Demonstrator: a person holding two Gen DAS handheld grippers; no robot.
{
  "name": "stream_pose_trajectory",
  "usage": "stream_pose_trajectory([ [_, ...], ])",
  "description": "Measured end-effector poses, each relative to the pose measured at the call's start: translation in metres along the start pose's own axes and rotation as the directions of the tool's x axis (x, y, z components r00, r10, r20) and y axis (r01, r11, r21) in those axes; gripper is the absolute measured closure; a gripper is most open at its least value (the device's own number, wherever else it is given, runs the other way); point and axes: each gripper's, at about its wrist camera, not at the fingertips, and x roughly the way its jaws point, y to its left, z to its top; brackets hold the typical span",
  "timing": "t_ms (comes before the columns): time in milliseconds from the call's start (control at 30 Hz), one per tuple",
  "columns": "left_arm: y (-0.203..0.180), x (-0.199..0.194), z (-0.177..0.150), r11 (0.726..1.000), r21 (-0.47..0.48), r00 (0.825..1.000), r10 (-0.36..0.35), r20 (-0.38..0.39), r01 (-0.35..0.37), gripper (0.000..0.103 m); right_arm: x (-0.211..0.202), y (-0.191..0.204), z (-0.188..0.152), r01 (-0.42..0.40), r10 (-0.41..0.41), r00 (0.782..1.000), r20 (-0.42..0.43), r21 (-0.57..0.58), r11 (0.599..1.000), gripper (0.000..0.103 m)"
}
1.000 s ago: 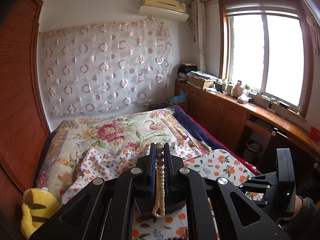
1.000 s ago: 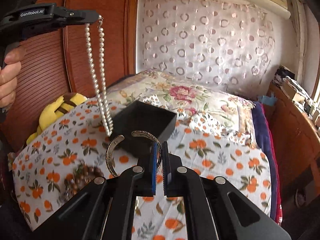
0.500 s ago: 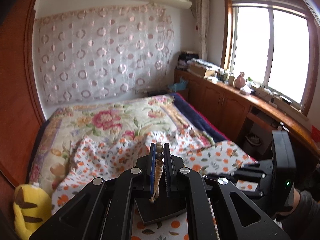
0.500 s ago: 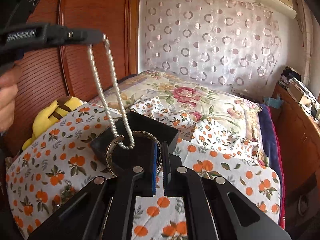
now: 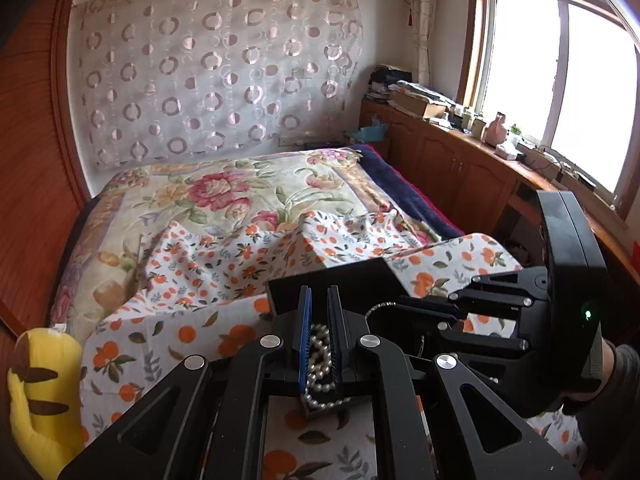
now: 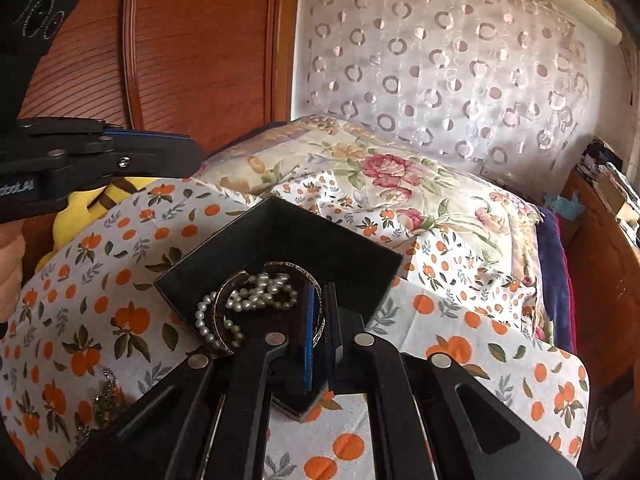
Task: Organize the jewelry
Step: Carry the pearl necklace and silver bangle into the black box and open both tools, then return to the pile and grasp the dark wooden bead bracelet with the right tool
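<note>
On the orange-print bedsheet (image 6: 460, 320), your white pearl necklace (image 6: 248, 300) now pools inside the black square box (image 6: 280, 232). Left gripper (image 5: 318, 320) fingers still pinch its strand; right gripper (image 6: 320, 312) fingers clamp the silver cuff bangle (image 6: 224, 304), lowered in too.

— What's the box (image 6: 280, 236) like? 
— Matt black, card or the like by its look; its walls give no shine. The pearl necklace (image 6: 256, 296) in it is glossy and smooth, and the bangle (image 6: 224, 304) my right claw (image 6: 320, 320) pinches is dull, engraved metal.
— And your claws?
— Smooth black plastic, with bright metal rivets and blue ribbed pads (image 5: 305, 332).
— Underneath?
— Printed cotton-like cloth (image 6: 500, 344), creased, matt. The wardrobe (image 6: 192, 52) is ribbed, polished wood.
</note>
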Motion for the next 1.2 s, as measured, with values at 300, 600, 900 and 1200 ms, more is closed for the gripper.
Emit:
stream_pose_trajectory([
  [300, 0.003, -0.017, -0.032, 1.000, -0.004, 1.000, 0.009, -0.021, -0.010, 0.095, -0.014, 0.004, 0.000, -0.006, 0.006, 1.000, 0.020, 0.006, 1.000, 0.092],
  [600, -0.012, -0.038, -0.067, 1.000, 0.002, 0.999, -0.007, -0.032, 0.007, 0.095, -0.056, 0.014, -0.026, 0.008, -0.010, 0.999, 0.049, 0.037, 0.999, 0.092],
  [900, -0.026, -0.055, -0.099, 1.000, 0.009, 0.999, -0.019, -0.043, 0.019, 0.095, -0.081, 0.030, -0.057, 0.010, -0.014, 0.998, 0.053, 0.071, 0.997, 0.092],
  [1200, -0.028, -0.078, -0.131, 1.000, 0.000, 0.999, -0.005, -0.043, 0.005, 0.088, -0.085, 0.058, -0.079, -0.023, 0.022, 1.000, 0.018, 0.089, 0.996, 0.092],
])
